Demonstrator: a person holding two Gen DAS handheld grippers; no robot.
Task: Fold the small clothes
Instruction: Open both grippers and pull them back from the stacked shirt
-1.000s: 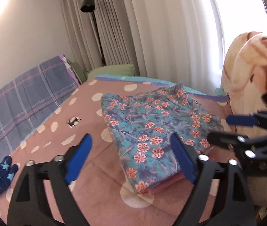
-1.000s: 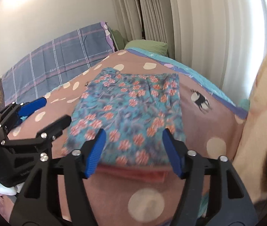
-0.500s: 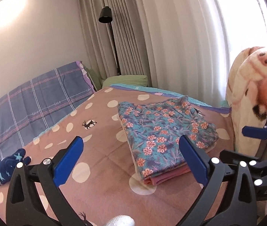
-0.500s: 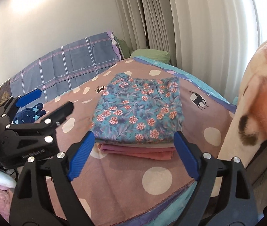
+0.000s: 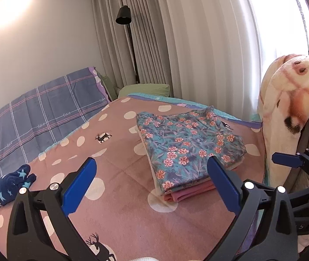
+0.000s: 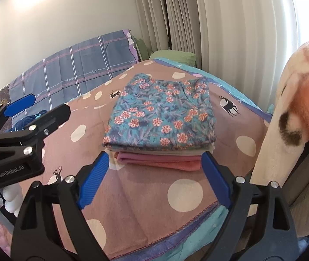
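A folded floral teal garment (image 5: pixel 189 143) tops a small stack on the pink spotted bedspread (image 5: pixel 119 200), with a folded pink piece (image 5: pixel 189 192) under it. In the right wrist view the floral garment (image 6: pixel 161 117) and the pink piece (image 6: pixel 158 161) lie just beyond my fingers. My left gripper (image 5: pixel 151 161) is open and empty, short of the stack's near corner. My right gripper (image 6: pixel 154 154) is open and empty too, facing the stack's near edge. Each gripper shows in the other's view: the right gripper (image 5: pixel 285 159), the left gripper (image 6: pixel 43 106).
A crumpled navy item with light stars (image 5: pixel 8 184) lies at the left of the bed. A plaid blue cover (image 5: pixel 45 113) lies by the wall. A cream plush blanket (image 5: pixel 289 100) hangs at the right. Floor lamp (image 5: pixel 122 17) and curtains stand behind. The bed's edge (image 6: pixel 176 237) is near.
Both grippers have drawn back from the folded stack and their jaws have spread wider. The stack now sits farther off and fully in view.
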